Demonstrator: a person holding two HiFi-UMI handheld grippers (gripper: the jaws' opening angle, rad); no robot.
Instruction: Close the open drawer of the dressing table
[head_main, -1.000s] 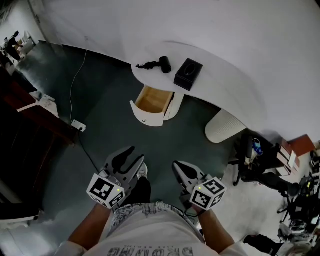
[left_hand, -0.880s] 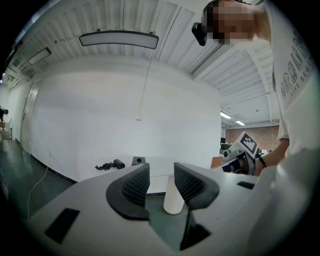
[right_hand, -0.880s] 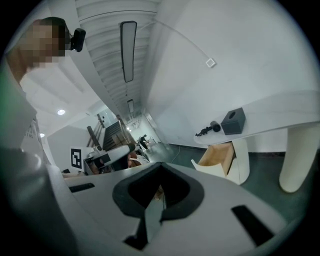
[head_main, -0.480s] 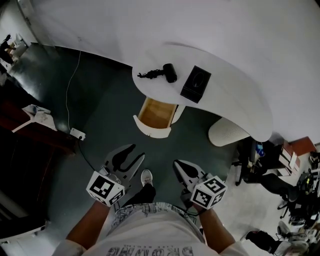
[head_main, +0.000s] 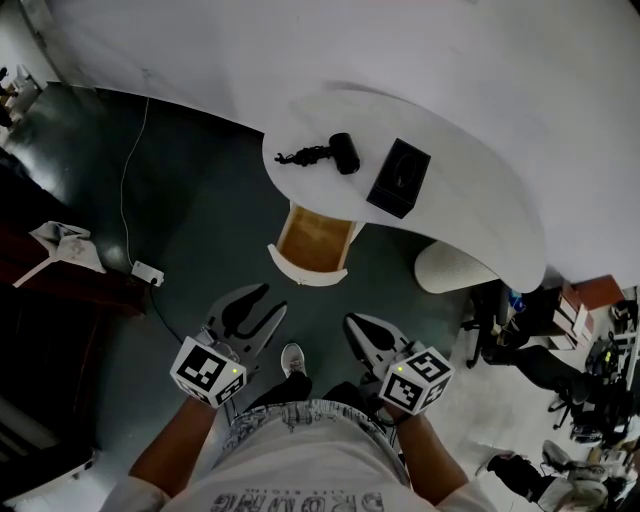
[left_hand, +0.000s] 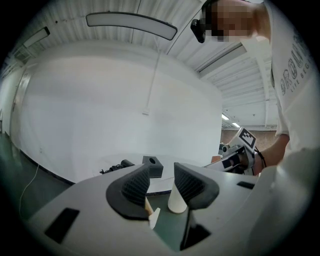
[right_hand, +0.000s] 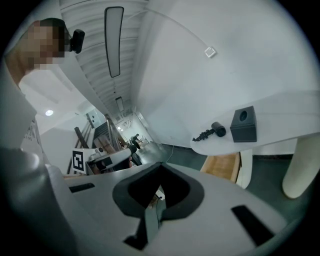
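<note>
The left tongs (head_main: 268, 302), spread and empty, and the right tongs (head_main: 352, 326), pressed together on nothing, hung low by the person's waist, seemingly just carried along because the open drawer (head_main: 312, 245), jutting from under the desk (head_main: 480, 200), lay well apart ahead.

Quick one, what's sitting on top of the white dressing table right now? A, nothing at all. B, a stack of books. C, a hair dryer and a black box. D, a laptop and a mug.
C: the head view shows a black hair dryer with its cord and a black box lying on the white dressing table, above the open drawer.
</note>
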